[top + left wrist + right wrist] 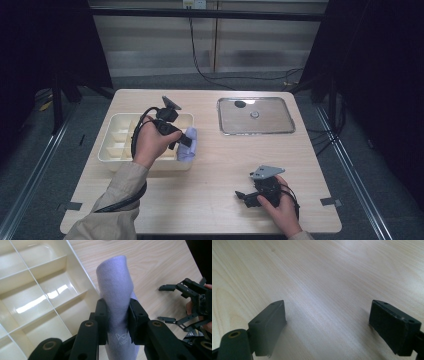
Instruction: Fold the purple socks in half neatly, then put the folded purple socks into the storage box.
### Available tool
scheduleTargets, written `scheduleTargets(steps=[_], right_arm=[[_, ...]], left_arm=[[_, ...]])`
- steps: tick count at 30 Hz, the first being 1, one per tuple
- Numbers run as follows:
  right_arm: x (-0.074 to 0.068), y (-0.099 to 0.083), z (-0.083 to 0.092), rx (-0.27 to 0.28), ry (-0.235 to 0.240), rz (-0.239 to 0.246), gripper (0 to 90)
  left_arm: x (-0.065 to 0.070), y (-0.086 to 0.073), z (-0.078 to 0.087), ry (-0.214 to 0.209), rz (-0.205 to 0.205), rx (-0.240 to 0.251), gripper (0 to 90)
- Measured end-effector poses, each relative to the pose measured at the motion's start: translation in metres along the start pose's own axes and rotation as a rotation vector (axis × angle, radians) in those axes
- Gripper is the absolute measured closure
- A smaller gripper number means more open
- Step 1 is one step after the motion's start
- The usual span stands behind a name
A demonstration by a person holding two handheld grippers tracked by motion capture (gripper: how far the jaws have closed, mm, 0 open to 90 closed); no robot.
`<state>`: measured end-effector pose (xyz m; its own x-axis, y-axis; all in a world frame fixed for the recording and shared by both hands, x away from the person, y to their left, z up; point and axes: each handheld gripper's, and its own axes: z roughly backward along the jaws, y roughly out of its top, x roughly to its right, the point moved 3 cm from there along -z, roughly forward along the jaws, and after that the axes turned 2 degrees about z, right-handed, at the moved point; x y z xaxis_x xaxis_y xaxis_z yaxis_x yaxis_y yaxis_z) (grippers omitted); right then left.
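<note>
Lavender rolled cloth (115, 290) is squashing softly where my left gripper (117, 320) is clamping its middle; it looks light and floppy, so I'm gripping mid-roll beside the divided tray (37, 290). My right gripper (328, 325) is resting wide open, holding nothing.

A rolled lilac-grey cloth (115, 290) is pinched about its lower middle between two black pads, its soft, finely ribbed fabric bulging above them into a rounded top. A small pale logo is printed on it low down, between the pads. It is held tilted over the right-hand rim of a cream compartment tray (111, 142), partly above the bare wood beside it. The tray lies on the left half of the desk (215, 165), nearer its left edge.
</note>
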<state>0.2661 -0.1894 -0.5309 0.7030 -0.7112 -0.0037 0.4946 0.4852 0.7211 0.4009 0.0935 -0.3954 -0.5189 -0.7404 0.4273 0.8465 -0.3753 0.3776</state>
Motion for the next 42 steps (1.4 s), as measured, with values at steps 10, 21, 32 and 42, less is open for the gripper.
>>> scheduleTargets(steps=[10,21,32,42], right_arm=[[0.000,0.000,0.000,0.001,-0.001,0.003,13.2],[0.000,0.000,0.000,0.001,0.000,0.002,13.3],[0.000,0.000,0.000,0.001,0.001,0.002,13.3],[0.000,0.000,0.000,0.003,0.002,0.001,13.3]], left_arm=[[-0.011,0.001,-0.003,0.006,0.011,-0.004,72.3],[-0.015,0.003,-0.005,0.016,0.020,0.006,72.2],[-0.021,0.002,-0.006,0.024,0.026,0.003,72.2],[-0.021,0.003,-0.011,0.020,0.031,-0.006,72.3]])
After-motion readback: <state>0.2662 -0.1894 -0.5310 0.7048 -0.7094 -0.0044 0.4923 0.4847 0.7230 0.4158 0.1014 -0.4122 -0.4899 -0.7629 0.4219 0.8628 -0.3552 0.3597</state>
